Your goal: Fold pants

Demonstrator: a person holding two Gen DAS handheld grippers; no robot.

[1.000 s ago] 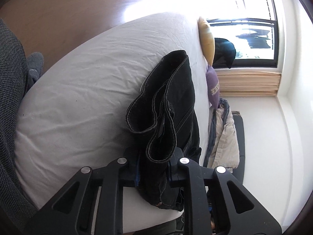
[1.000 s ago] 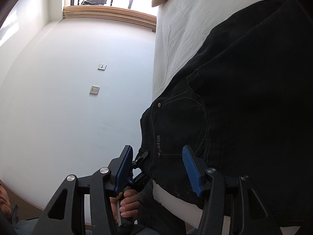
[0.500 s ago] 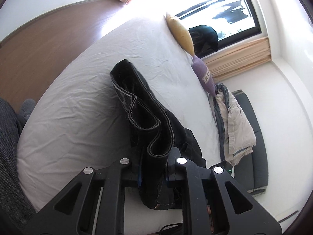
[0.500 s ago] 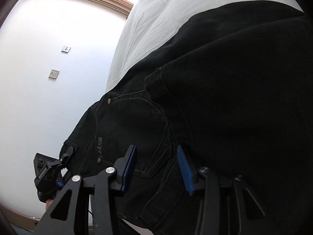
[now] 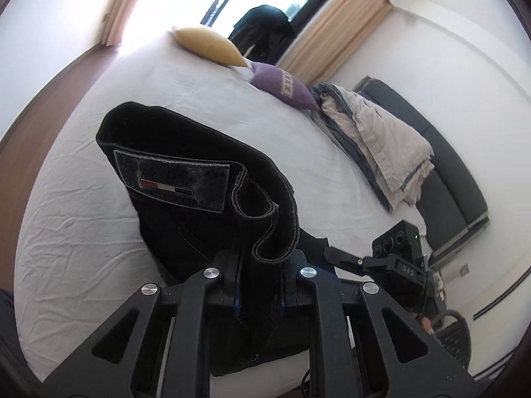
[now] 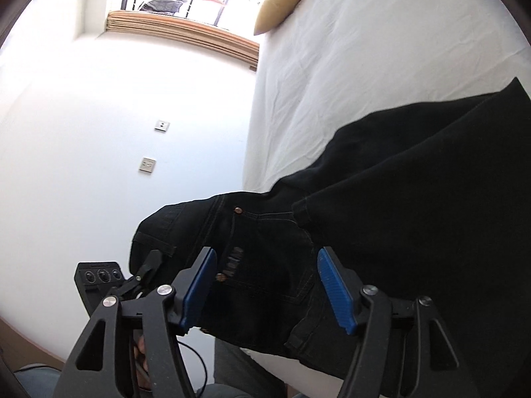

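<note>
Black denim fills the left wrist view: the pants [image 5: 205, 179] rise in a bunch, waistband and leather patch [image 5: 172, 179] facing us, the left gripper [image 5: 260, 285] clamped on the fabric just below the waistband. Beyond lies the white bed [image 5: 99, 199], a yellow pillow [image 5: 209, 44] and purple cushion [image 5: 282, 84] at the far end.

Over to the right wrist view: the pants [image 6: 415, 199] drape across the near edge of the bed [image 6: 365, 66], pocket and rivets showing. The right gripper [image 6: 265, 285] has just been opening, its blue pads spread either side of the pocket area, not pressing. Best play, I'd judge: let the right take a firm bite at the waistband's other end, then pull both ends taut so the fold lands flat.
</note>
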